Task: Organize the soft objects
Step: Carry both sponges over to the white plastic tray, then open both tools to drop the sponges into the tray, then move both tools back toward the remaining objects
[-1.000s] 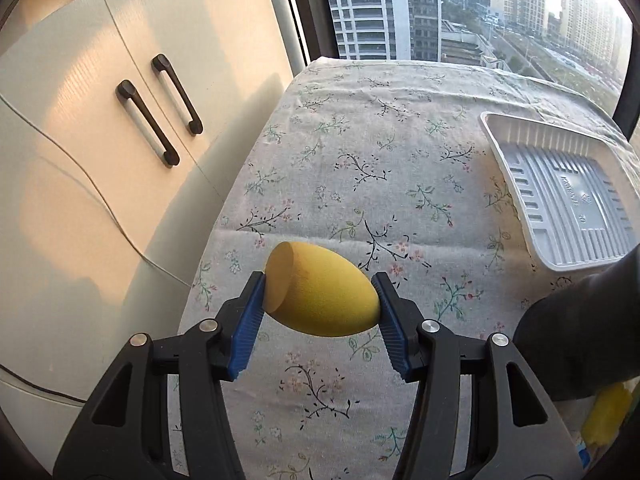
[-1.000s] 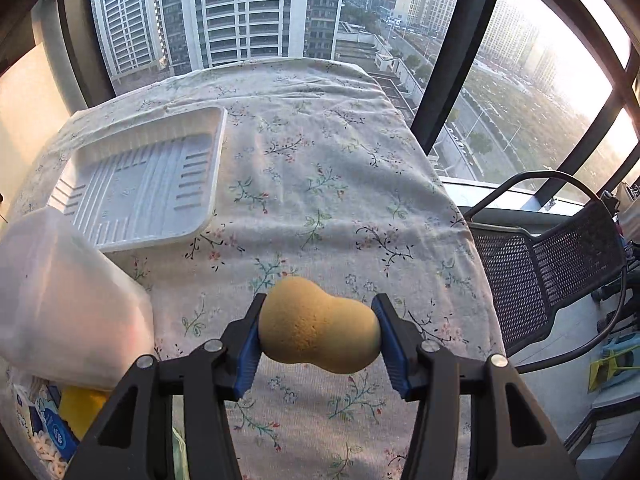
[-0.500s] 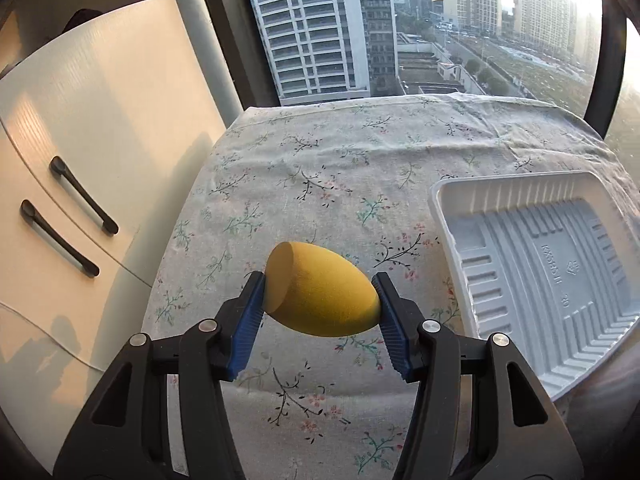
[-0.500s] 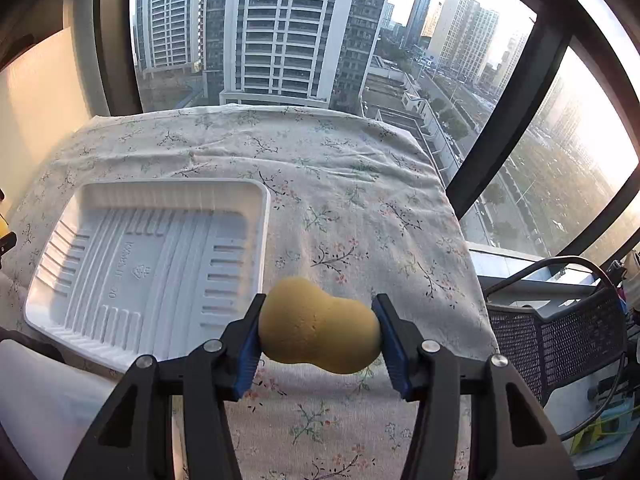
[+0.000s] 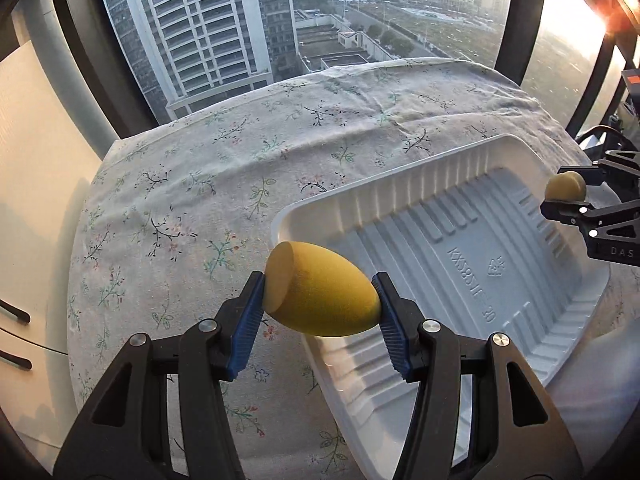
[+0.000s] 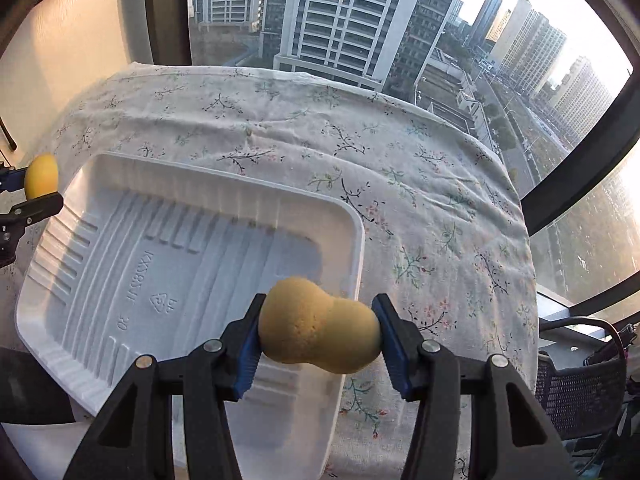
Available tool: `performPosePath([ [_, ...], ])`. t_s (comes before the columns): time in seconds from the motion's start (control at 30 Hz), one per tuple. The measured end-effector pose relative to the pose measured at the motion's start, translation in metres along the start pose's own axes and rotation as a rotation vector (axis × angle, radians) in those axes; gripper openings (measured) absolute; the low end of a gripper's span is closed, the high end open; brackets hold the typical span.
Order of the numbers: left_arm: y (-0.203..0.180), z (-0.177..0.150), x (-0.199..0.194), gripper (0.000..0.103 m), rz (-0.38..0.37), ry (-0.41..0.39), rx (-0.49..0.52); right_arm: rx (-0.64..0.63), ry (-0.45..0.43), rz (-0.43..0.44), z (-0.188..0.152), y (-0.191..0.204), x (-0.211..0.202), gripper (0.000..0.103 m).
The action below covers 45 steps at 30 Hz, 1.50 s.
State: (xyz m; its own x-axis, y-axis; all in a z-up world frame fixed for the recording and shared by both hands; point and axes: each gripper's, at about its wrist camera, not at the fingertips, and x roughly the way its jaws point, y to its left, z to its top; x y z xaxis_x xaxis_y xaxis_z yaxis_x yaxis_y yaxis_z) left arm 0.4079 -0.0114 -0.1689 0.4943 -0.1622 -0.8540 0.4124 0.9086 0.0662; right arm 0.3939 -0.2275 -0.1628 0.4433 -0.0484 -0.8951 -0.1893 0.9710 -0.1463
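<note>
My left gripper (image 5: pixel 320 300) is shut on a yellow egg-shaped sponge (image 5: pixel 320 290) with one flat cut end, held above the near left corner of a white ribbed plastic tray (image 5: pixel 460 248). My right gripper (image 6: pixel 318 330) is shut on a tan gourd-shaped sponge (image 6: pixel 320 332), hovering over the tray's (image 6: pixel 160 264) near right part. Each gripper shows in the other's view: the right one with its sponge (image 5: pixel 566 187) at the tray's far right side, the left one with its sponge (image 6: pixel 40 176) at the tray's left edge. The tray holds nothing.
The tray lies on a table under a floral cloth (image 5: pixel 240 160) beside large windows. A white cabinet (image 5: pixel 24 200) stands to the left. A black mesh chair (image 6: pixel 580 392) sits off the table's right side. A pale sleeve (image 5: pixel 592 392) shows at lower right.
Both grippers swung inward toward the tray with their sponges still gripped. The tray now lies under both, and each gripper has come into the other's view.
</note>
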Motion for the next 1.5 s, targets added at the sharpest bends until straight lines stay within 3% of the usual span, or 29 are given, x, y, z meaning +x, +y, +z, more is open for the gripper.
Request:
performPosePath([
  [0.17,-0.018,-0.005,0.003,0.053,-0.029,-0.037,0.065,-0.050,0.016,0.030,0.000,0.015,0.008,0.055],
  [0.33,-0.027,-0.007,0.018,0.054,-0.062,0.014,0.075,-0.032,0.068,0.059,-0.001,0.017,0.022,0.055],
  [0.5,-0.042,-0.010,0.024,0.056,-0.030,0.021,0.119,-0.025,0.065,0.057,-0.005,0.020,0.023,0.056],
  [0.67,-0.033,-0.005,0.024,0.060,-0.114,0.064,0.077,-0.017,0.062,0.077,-0.004,0.017,0.019,0.060],
  [0.83,-0.033,-0.002,0.013,0.060,-0.098,0.040,0.096,0.011,0.042,0.124,-0.005,0.012,0.005,0.073],
  [0.97,-0.034,-0.004,0.002,0.060,-0.056,0.014,0.109,0.037,0.024,0.136,-0.006,0.008,-0.009,0.073],
  [1.23,-0.011,-0.010,-0.029,0.060,-0.024,-0.059,0.003,0.071,-0.027,0.089,-0.015,-0.001,-0.039,0.074],
  [1.5,0.036,-0.044,-0.057,0.060,0.028,-0.095,-0.164,0.135,-0.005,0.076,-0.046,-0.025,-0.050,0.074],
])
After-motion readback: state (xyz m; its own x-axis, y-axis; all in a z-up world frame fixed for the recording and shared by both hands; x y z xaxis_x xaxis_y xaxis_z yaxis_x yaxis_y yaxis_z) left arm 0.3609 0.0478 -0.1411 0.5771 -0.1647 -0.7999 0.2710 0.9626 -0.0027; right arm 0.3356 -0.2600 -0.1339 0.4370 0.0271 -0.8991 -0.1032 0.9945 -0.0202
